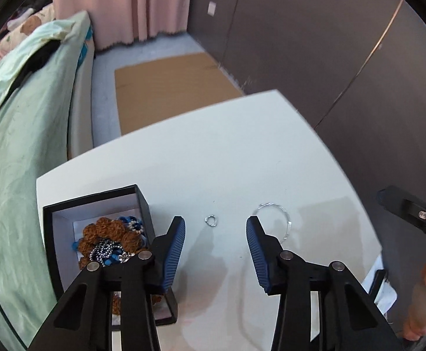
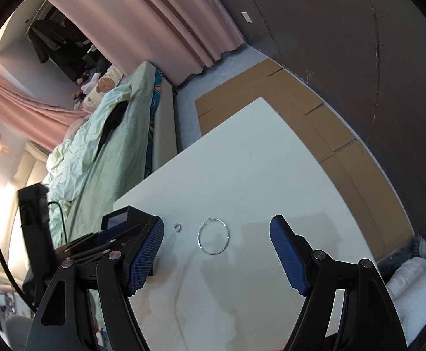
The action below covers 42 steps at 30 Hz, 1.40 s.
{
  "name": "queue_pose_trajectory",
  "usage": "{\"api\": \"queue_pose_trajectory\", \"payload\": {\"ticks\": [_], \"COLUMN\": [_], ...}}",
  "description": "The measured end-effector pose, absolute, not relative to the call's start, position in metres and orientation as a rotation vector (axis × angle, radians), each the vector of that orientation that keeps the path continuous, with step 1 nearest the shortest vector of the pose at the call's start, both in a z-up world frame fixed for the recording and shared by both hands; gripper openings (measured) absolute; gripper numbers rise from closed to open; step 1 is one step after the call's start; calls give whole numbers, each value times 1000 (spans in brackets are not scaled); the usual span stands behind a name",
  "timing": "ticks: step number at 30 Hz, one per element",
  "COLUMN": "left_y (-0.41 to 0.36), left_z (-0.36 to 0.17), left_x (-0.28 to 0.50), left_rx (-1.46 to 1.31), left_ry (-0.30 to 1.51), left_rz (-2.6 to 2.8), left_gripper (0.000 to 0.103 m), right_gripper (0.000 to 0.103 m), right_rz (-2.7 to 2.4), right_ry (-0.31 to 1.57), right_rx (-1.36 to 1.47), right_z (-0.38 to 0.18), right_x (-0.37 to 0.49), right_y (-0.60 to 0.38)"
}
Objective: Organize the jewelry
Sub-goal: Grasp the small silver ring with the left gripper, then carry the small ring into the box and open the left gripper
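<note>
A black jewelry box (image 1: 52, 213) sits at the left of the white table (image 1: 213, 152), holding brown bead bracelets (image 1: 107, 231), blue pieces and a silver chain. A small silver ring (image 1: 211, 220) and a thin silver bangle (image 1: 286, 219) lie on the table beyond my left gripper (image 1: 216, 228), which is open and empty above the table. My right gripper (image 2: 216, 231) is open and empty; the bangle (image 2: 213, 236) lies between its fingers' line, the ring (image 2: 178, 227) to its left. The box (image 2: 119, 219) is mostly hidden behind the left gripper.
A bed with a green duvet (image 1: 23, 146) runs along the table's left. Flattened cardboard (image 1: 166, 87) lies on the floor beyond the table. A dark wall (image 1: 330, 44) is at the right. The right gripper's body (image 1: 411, 210) shows at the right edge.
</note>
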<state>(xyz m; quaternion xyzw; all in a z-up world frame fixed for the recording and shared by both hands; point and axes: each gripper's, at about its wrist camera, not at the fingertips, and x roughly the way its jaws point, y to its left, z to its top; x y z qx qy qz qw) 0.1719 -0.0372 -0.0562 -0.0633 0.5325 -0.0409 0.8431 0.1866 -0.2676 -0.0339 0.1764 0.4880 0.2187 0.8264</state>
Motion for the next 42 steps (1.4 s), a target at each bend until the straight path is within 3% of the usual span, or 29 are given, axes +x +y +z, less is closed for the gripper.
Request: {"api": "queue_pose_trajectory", "payload": {"ticks": [2,19,22,24,28,42], "left_y": [-41,-64,-65,-64,-61,-33], "left_z": [-63,-102,-109,-114,-113,-63], "left_x": [178,211,212,213,213,187], "left_rx": [-112,8,15,2,-17,-143], "left_ry": [1162,1311,1329,1341,1314,1174], "left_rz": [-77,5,14,17,23,-10], "left_gripper": [33,32,22,21,14,13], "right_gripper": [75,76,76,76,76,75], "right_rz": [453,369,370,369,370,444], "right_ry": [1038,1026,1028,1028,1029,1071], "right_rx": [383,477,477,475,468,305], "right_z": [-35,-38,-39,-39,-39,-48], "right_x": [189,200,200,200,200,204], "right_y": [-274,-319,-319,-319,-318,-270]}}
